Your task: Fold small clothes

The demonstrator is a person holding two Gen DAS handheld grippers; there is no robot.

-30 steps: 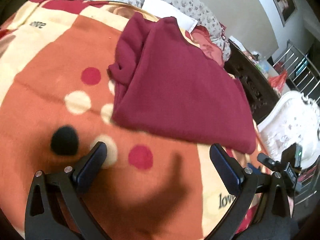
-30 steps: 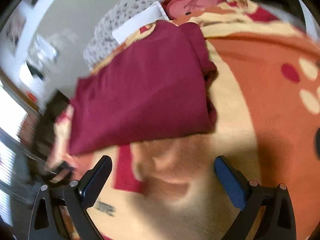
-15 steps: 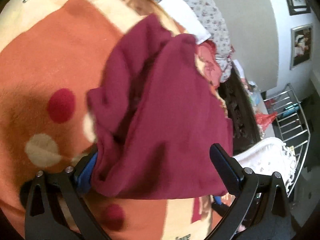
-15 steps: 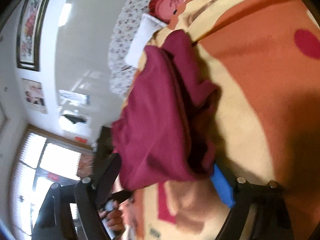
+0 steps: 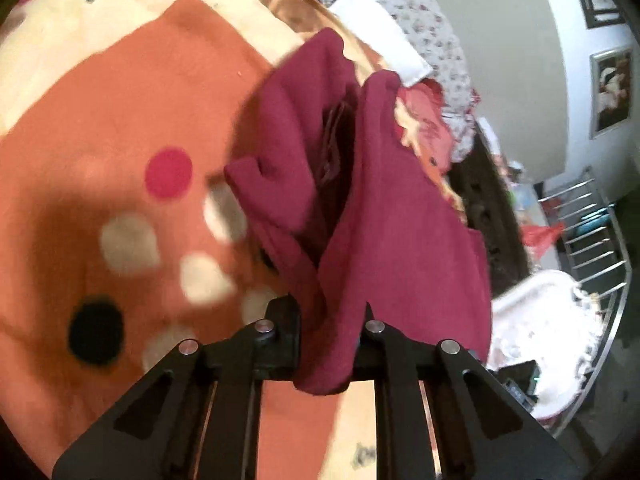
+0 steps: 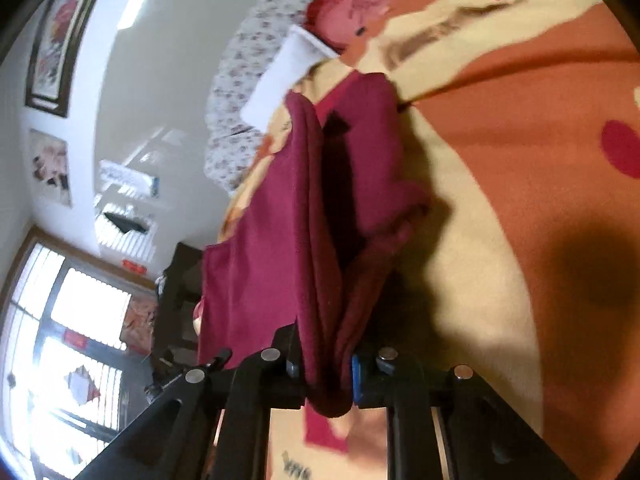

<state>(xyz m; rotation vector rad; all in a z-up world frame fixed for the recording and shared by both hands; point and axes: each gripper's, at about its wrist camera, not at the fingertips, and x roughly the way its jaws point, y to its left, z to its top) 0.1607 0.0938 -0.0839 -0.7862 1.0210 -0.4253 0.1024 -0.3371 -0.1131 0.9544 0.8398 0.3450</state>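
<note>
- The left gripper clamps a bunched corner of the maroon garment, its jaws having just closed; the cloth is squeezed between the two black fingers and a rounded fold hangs out beneath them.
- The right gripper pinches another bunched edge of the same maroon garment; its jaws have likewise just been closing, and the fabric sits tight between the blue pads, with a loop of cloth bulging below.
- The garment stretches away from each gripper toward the head of the bed, its near end gathered into upright folds with a dark hollow between two layers, the far end lying on the orange blanket.
- In the left wrist view, the blanket shows a red dot, pale dots and a black dot, with cream bands bearing the word "love".
- A white folded item lies just beyond the garment's far end, against floral bedding by the wall.
- Framed pictures hang on the wall at the right of the left wrist view, above a metal rack.
- The right wrist view, tilted, shows a bright window and framed pictures at the left; the blanket fills the right side.
</note>
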